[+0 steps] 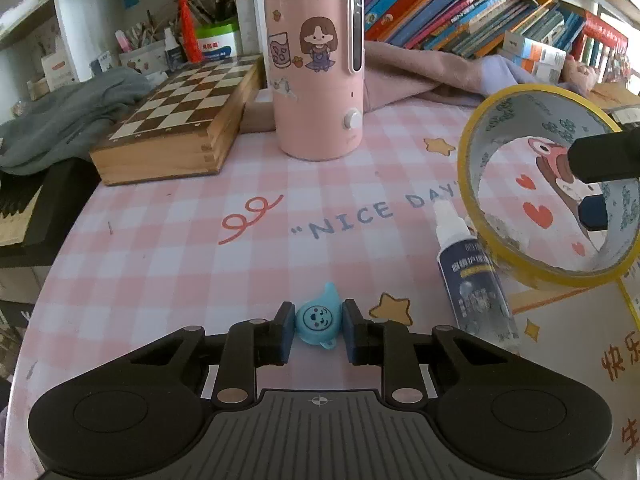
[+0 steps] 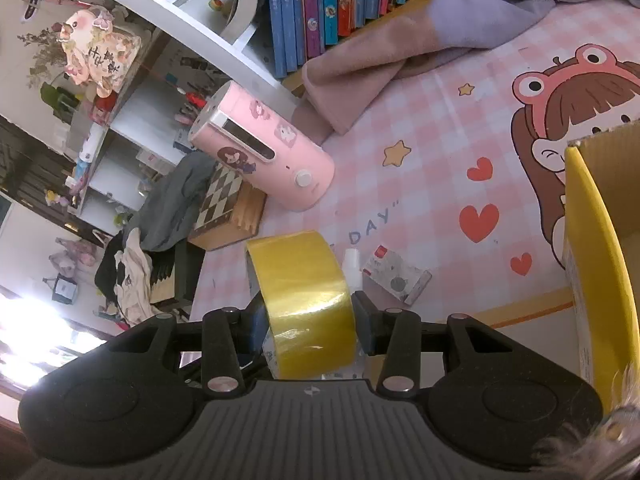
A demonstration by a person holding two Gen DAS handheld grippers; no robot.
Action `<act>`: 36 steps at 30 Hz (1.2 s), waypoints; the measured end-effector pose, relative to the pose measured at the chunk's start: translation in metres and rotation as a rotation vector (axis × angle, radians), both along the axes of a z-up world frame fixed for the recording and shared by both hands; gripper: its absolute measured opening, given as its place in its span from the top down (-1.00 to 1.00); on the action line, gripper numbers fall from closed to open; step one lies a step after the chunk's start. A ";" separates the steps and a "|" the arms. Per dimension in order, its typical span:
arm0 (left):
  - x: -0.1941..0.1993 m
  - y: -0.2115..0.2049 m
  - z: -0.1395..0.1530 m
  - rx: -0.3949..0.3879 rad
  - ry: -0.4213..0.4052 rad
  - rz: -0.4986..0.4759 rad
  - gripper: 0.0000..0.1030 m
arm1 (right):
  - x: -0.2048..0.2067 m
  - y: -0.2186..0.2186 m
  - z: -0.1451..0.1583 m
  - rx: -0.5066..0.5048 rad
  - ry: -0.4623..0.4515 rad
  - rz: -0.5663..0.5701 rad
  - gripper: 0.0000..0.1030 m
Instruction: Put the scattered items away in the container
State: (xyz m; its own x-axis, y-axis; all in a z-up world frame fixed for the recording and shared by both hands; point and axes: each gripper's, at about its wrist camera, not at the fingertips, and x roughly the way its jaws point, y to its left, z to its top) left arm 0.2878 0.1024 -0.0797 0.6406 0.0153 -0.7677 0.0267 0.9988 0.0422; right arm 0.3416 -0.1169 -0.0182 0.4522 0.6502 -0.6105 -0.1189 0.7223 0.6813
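My left gripper [image 1: 318, 330] is shut on a small blue smiley-face toy [image 1: 319, 317], just above the pink checked tablecloth [image 1: 168, 248]. My right gripper [image 2: 310, 320] is shut on a yellow tape roll [image 2: 304, 300] and holds it in the air; the roll also shows at the right of the left wrist view [image 1: 476, 200]. A white and dark spray bottle [image 1: 472, 276] lies on the cloth beside the roll. A small white printed box [image 2: 396, 276] lies past the roll. A cardboard box with a yellow-taped edge [image 2: 596, 240] stands at the right.
A tall pink appliance [image 1: 318, 68] stands at the back centre. A wooden chessboard box [image 1: 176, 120] and grey cloth [image 1: 68, 112] lie at the back left. A pinkish cloth [image 1: 412, 76] and a row of books [image 1: 460, 4] lie behind.
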 end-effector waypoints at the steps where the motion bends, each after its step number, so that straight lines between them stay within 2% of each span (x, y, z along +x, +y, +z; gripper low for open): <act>1: -0.001 0.000 0.002 0.000 -0.004 0.003 0.55 | -0.001 0.000 0.000 -0.002 -0.001 0.003 0.21; 13: -0.029 0.001 0.041 -0.033 -0.082 -0.007 0.54 | -0.020 0.002 0.009 -0.006 -0.028 0.017 0.21; 20: -0.055 0.005 0.062 -0.056 -0.123 0.006 0.54 | -0.039 0.013 0.024 -0.174 -0.106 0.075 0.21; 24: -0.071 0.010 0.069 -0.093 -0.132 0.021 0.54 | -0.051 0.017 0.023 -0.232 -0.117 0.096 0.21; 29: -0.090 0.016 0.074 -0.124 -0.134 0.042 0.54 | -0.069 0.019 0.020 -0.281 -0.115 0.106 0.21; 36: -0.112 0.023 0.079 -0.178 -0.147 0.052 0.54 | -0.094 0.022 0.026 -0.329 -0.168 0.115 0.21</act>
State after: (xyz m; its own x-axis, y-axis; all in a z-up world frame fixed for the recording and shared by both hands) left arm 0.1760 0.1249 -0.0002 0.7479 -0.0758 -0.6595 -0.0188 0.9906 -0.1351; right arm 0.2475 -0.0947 0.0083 0.4993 0.4844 -0.7183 -0.3020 0.8744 0.3797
